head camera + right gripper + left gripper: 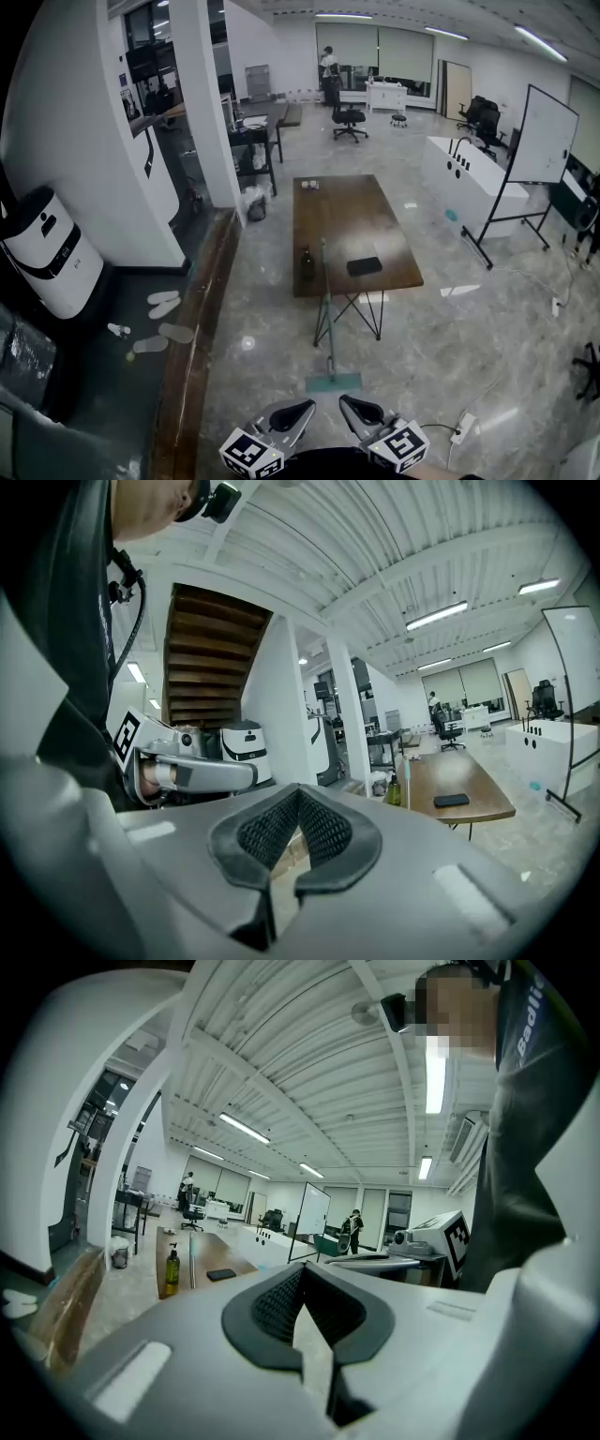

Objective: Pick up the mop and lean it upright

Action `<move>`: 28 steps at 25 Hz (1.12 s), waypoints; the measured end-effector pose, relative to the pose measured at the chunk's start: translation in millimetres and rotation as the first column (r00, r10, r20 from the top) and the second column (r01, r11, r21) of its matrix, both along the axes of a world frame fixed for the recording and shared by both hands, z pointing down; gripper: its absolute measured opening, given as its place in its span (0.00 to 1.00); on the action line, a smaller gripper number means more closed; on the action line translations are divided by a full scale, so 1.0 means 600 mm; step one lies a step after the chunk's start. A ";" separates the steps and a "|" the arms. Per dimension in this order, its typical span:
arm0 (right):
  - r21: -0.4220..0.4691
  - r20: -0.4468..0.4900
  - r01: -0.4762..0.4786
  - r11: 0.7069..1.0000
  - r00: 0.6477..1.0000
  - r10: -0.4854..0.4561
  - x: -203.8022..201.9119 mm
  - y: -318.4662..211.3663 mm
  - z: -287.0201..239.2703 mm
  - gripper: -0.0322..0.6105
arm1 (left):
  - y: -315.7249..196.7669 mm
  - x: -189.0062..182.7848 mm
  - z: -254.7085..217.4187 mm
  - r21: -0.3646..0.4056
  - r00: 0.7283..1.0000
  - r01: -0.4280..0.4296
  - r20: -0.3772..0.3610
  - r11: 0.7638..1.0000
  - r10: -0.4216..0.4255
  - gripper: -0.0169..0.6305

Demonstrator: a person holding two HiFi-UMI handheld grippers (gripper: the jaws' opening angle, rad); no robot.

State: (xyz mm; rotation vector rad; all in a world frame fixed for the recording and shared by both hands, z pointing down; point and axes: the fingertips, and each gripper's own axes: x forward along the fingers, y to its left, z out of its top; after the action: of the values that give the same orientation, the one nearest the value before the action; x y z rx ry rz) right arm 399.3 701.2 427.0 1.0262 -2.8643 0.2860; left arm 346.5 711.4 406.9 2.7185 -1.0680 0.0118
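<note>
Open office, polished stone floor (253, 309), strip lights overhead.

Left gripper (309, 405): held low and level, jaws closed tip to tip, nothing between the pads. Its own view confirms this (302, 1269).

Right gripper (345, 401): just beside the left one, tips angled toward each other. Its jaws are fully together and hold nothing (298, 794).

Mop (327, 319): straight ahead of both grippers, clear of both.
- The flat rectangular mop head (333, 382) lies on the floor just beyond the jaw tips.
- The long axis runs from that head away from the grippers and upward. The handle stands near upright, top end up, and crosses the near edge of the wooden table (347, 225).
- It appears to rest on that edge, but contact is not certain.
- In the left gripper view the handle (191, 1260) reads as a pale vertical line ahead and to the left of the jaws. In the right gripper view the handle (404, 774) sits ahead and to the right.

Beyond the mop:
- A dark bottle (307, 264) stands on the table just left of the handle's top.
- A flat black item (364, 266) lies on the table to the right of the handle.
- Farther off to the right is a whiteboard (542, 131) on a stand.
- Far left, against the wall, is a white unit (47, 248).
</note>
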 end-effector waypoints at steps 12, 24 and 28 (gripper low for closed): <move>-0.023 0.090 0.074 0.997 0.993 -0.071 0.057 -0.038 0.004 0.06 | -0.035 0.047 0.015 -0.039 0.997 0.071 0.015 0.997 -0.071 0.05; -0.098 0.126 0.104 0.990 0.988 -0.092 0.100 -0.118 0.036 0.06 | -0.098 0.085 0.025 -0.058 0.994 0.108 0.016 0.992 -0.107 0.05; -0.096 0.114 0.046 0.994 0.993 -0.035 0.095 -0.171 0.035 0.07 | -0.147 0.063 0.029 -0.038 0.997 0.080 -0.002 0.996 -0.080 0.05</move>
State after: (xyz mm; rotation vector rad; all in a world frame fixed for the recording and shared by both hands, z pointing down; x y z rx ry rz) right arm 456.2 598.3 447.9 0.9627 -2.9321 0.4918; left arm 384.3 623.0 424.1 2.6390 -1.1628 0.0144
